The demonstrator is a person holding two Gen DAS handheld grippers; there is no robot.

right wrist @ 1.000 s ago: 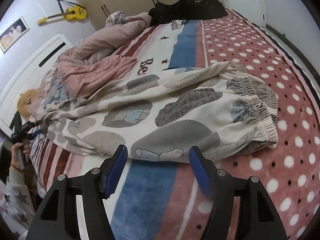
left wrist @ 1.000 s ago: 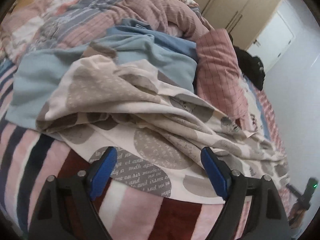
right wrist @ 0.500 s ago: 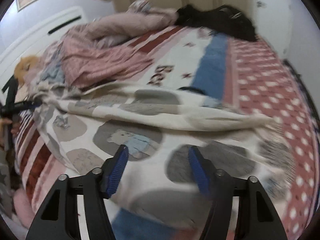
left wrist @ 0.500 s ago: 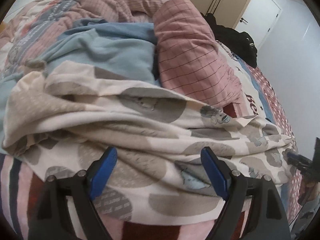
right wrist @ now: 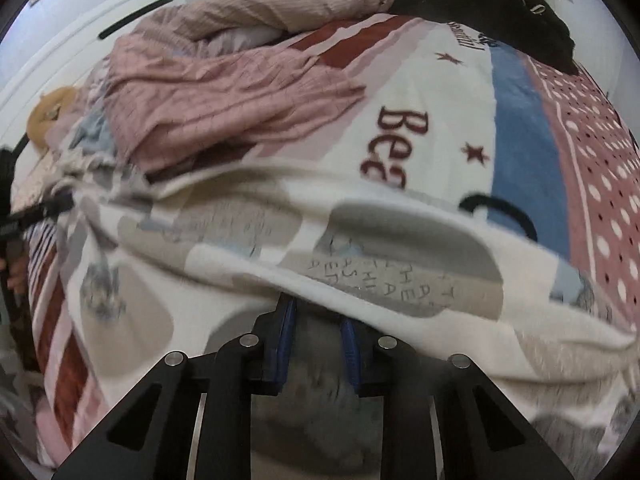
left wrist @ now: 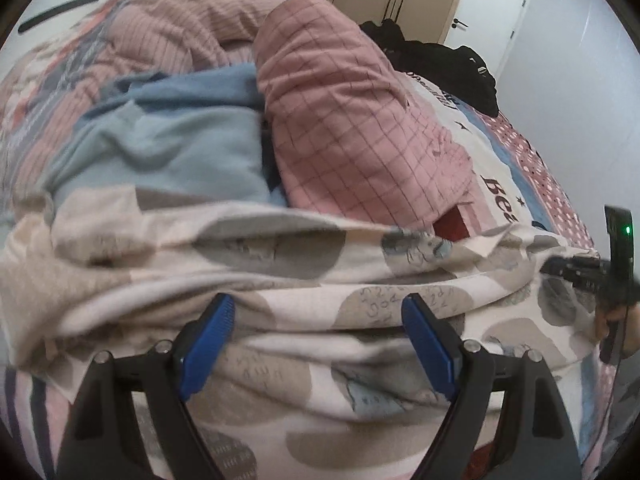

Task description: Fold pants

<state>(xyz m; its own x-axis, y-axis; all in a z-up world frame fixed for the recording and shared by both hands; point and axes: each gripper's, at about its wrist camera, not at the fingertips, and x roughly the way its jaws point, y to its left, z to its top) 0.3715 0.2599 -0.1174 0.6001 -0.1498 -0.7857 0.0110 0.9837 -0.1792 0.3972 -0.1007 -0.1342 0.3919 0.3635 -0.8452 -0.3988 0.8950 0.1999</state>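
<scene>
Cream pants with grey round patches lie crumpled across the striped bed cover. My left gripper hovers over their near side. It is open, and its blue pads stand wide apart with only cloth beneath them. My right gripper is closing on a raised fold of the pants. Grey cloth fills the narrow gap between its blue pads, and the fold drapes over the tips. At the far right of the left wrist view, the right gripper shows at the pants' far end, held by a hand.
Close behind the pants are a pink checked quilt and a light blue garment. A black garment lies at the far end of the bed. The dotted pink cover stretches to the right. Wardrobe doors and a white door stand beyond.
The right gripper came in from the bed cover onto the pants and its jaws narrowed around a fold. The left gripper slid along the pants and stayed wide open.
</scene>
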